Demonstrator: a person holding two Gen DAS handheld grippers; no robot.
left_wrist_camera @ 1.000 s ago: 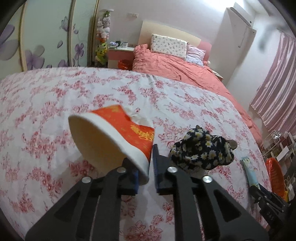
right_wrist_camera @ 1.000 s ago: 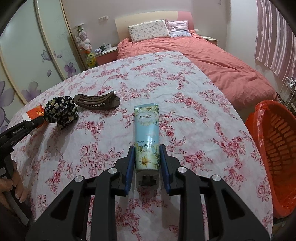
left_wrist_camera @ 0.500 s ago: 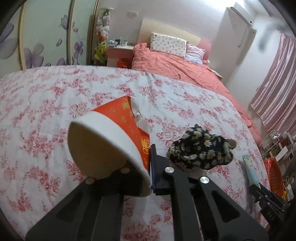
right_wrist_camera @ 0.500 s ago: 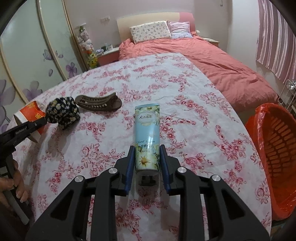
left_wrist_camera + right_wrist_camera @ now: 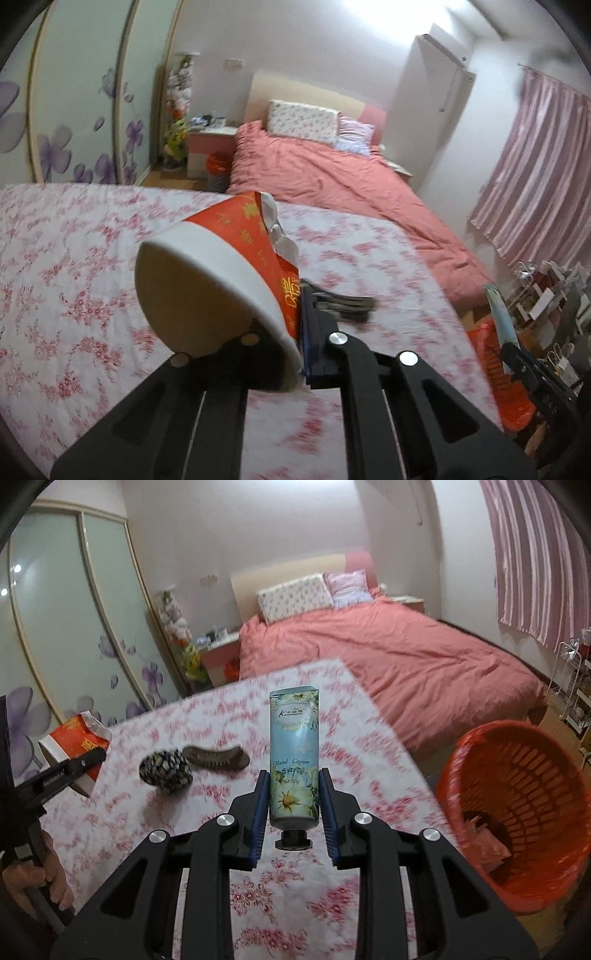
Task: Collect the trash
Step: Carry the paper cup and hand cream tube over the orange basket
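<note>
- Bedroom w/ pink bed; floral-cloth table in front.
- Left hand-held gripper clamped on rim of red paper cup, raised off table.
- Right hand-held gripper squeezing hand cream tube, cap end nearest camera, above table.
- Orange basket beside table, on right.

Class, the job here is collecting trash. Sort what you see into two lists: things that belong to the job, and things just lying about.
Belongs to the job:
- red paper cup, held by the left gripper
- hand cream tube, held by the right gripper
- orange basket

Just lying about:
- floral scrunchie
- brown hair clip
- floral tablecloth
</note>
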